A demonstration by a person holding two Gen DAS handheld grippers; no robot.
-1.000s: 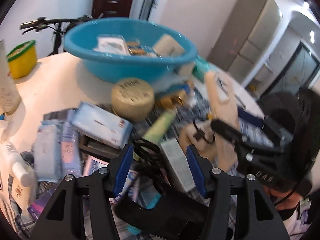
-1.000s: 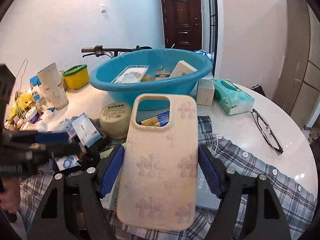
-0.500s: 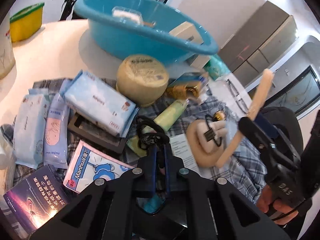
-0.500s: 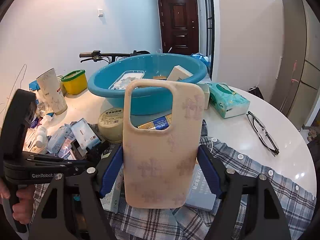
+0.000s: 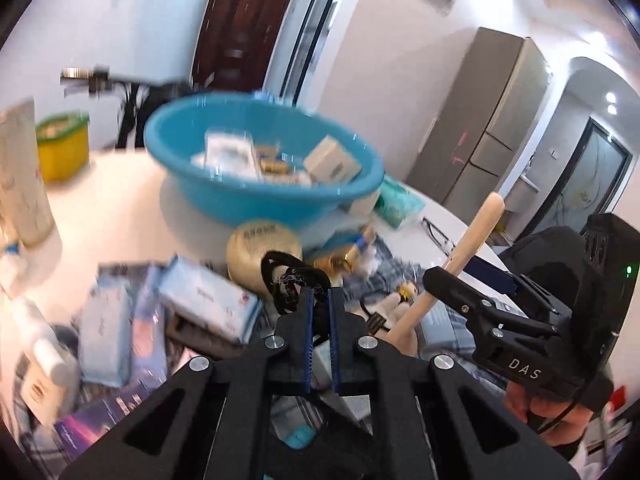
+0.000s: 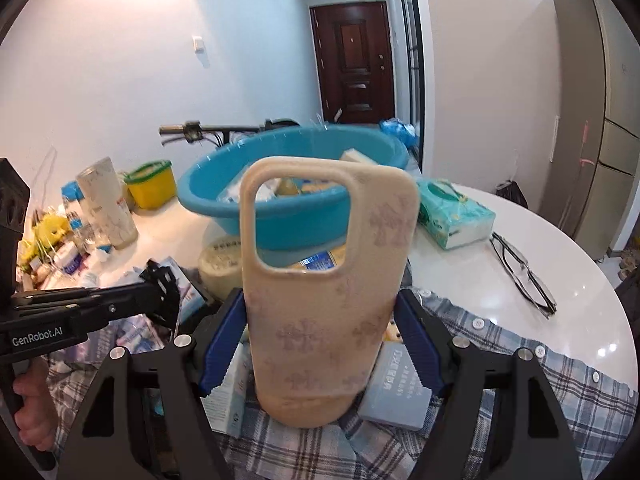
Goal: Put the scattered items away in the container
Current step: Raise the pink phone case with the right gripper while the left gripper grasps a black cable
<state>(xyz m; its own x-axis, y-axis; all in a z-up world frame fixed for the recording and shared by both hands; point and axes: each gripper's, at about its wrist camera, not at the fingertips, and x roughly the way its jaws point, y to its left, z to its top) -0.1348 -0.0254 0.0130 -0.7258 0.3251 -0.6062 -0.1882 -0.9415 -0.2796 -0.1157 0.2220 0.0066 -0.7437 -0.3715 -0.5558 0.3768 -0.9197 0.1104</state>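
A blue basin holding several small boxes and packets stands at the back of the white table; it also shows in the right wrist view. My left gripper is shut on a black tangled cord and holds it above the clutter; the cord also shows in the right wrist view. My right gripper is shut on a beige phone case, held upright in front of the basin. The case shows edge-on in the left wrist view.
Wipe packs, a round beige tin, a white bottle and boxes lie on a plaid shirt. A tissue pack, glasses, a yellow tub and a cup stand around the basin.
My left gripper closed on the black cord and lifted it off the pile. My right gripper raised the phone case toward the basin.
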